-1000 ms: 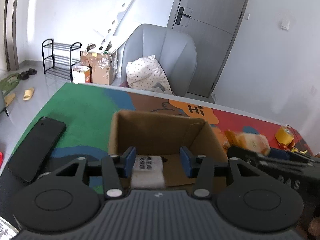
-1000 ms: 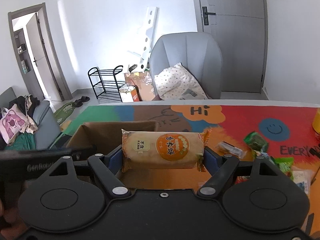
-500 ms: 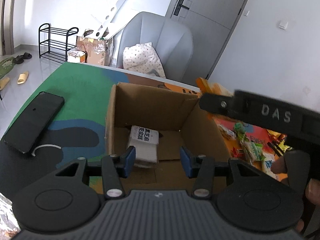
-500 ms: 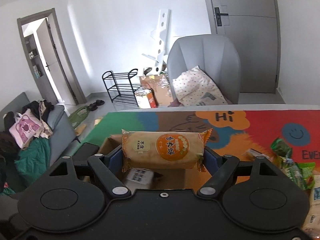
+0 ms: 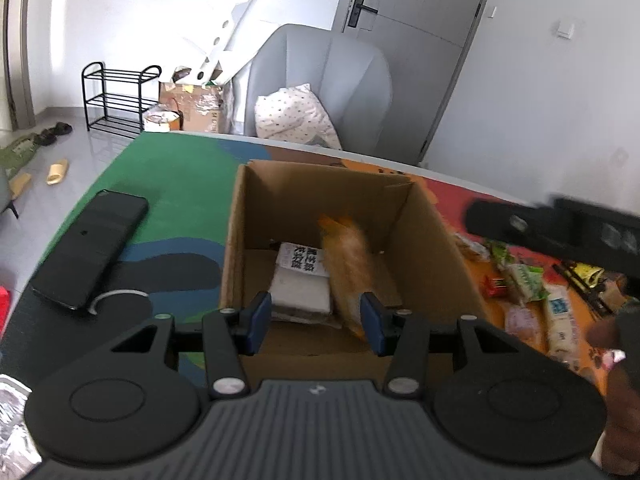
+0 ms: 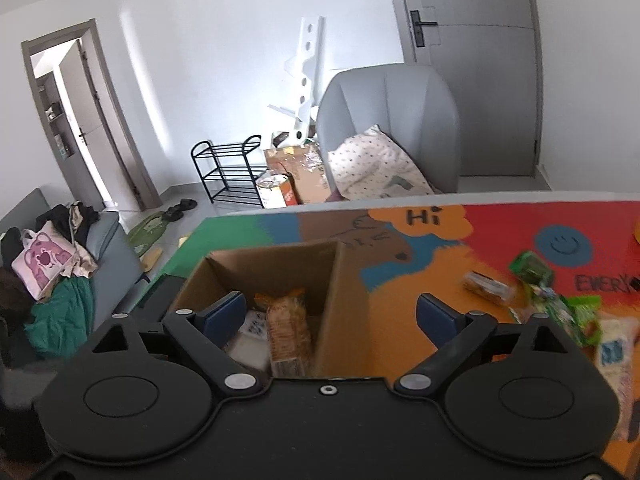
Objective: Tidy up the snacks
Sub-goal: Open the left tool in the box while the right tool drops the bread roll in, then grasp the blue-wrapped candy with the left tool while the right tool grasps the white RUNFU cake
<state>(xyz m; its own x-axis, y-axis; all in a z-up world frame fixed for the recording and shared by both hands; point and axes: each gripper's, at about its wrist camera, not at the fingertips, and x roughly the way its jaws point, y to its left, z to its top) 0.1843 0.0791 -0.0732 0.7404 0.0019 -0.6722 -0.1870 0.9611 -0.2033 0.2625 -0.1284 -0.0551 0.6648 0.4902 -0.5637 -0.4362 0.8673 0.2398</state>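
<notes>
An open cardboard box (image 5: 236,240) stands on the colourful table mat; it also shows in the right wrist view (image 6: 344,304). Inside lie a white packet with black print (image 5: 300,280) and an orange cracker packet (image 5: 348,264), blurred, leaning on the white one; the orange packet shows in the right wrist view (image 6: 288,332) too. My left gripper (image 5: 316,320) is open and empty above the box's near edge. My right gripper (image 6: 332,316) is open and empty above the box's right wall; its arm (image 5: 560,228) shows at the right of the left wrist view.
Several loose snack packets (image 5: 528,284) lie on the mat right of the box, also in the right wrist view (image 6: 560,304). A black phone (image 5: 92,248) lies left of the box. A grey chair (image 6: 392,128) stands behind the table.
My right gripper opened and let go of the orange cracker packet, which dropped into the box. The left gripper stayed open above the box.
</notes>
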